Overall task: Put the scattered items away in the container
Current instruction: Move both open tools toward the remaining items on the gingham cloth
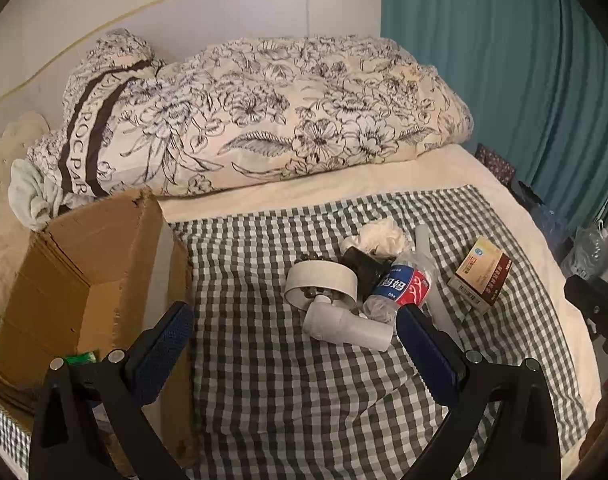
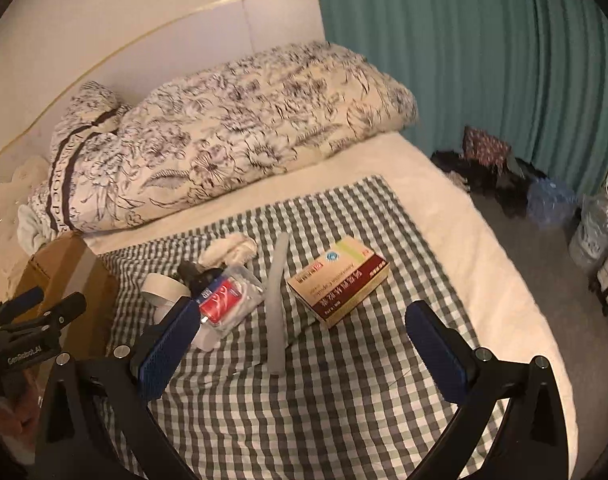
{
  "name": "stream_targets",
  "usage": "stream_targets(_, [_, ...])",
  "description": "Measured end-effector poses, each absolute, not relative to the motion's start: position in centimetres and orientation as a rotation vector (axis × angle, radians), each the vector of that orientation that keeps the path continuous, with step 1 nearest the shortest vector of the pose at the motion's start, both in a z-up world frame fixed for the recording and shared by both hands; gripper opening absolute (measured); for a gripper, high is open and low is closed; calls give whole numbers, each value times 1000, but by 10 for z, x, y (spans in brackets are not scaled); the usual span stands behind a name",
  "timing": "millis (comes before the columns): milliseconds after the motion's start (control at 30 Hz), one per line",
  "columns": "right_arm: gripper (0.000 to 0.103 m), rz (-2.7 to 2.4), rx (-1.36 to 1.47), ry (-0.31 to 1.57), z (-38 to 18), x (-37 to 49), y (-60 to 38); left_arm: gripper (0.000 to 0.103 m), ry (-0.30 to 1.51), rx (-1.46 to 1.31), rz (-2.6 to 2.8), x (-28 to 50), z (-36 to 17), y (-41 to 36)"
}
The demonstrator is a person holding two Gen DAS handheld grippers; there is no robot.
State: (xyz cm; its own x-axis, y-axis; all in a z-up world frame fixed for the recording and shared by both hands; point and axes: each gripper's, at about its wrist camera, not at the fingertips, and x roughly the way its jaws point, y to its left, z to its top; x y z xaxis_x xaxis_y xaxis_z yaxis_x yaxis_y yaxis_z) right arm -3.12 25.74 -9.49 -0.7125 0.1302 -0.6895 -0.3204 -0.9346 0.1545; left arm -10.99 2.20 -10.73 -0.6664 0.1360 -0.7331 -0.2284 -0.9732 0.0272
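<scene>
Cardboard box (image 1: 83, 280) sits left on the bed; the clutter, crushed bottle (image 1: 400, 288) included, lies heaped alongside. Both grippers' jaws are apart, empty. Overlapping items risk dragging neighbours along.

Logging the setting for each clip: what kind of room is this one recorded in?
Most likely a bedroom. The work surface is a bed with a rolled-up floral duvet against a padded headboard, and a teal curtain hangs beside it. A checked cloth is spread over the mattress.

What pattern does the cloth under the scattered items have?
The cloth has a green-grey and white check, clearest in the right wrist view.
</scene>
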Motion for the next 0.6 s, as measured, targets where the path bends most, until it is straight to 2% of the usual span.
stream_targets(600, [103,2462,-1265,512,-182,-107,283,103,191,-1332,2626,-142,-154,39])
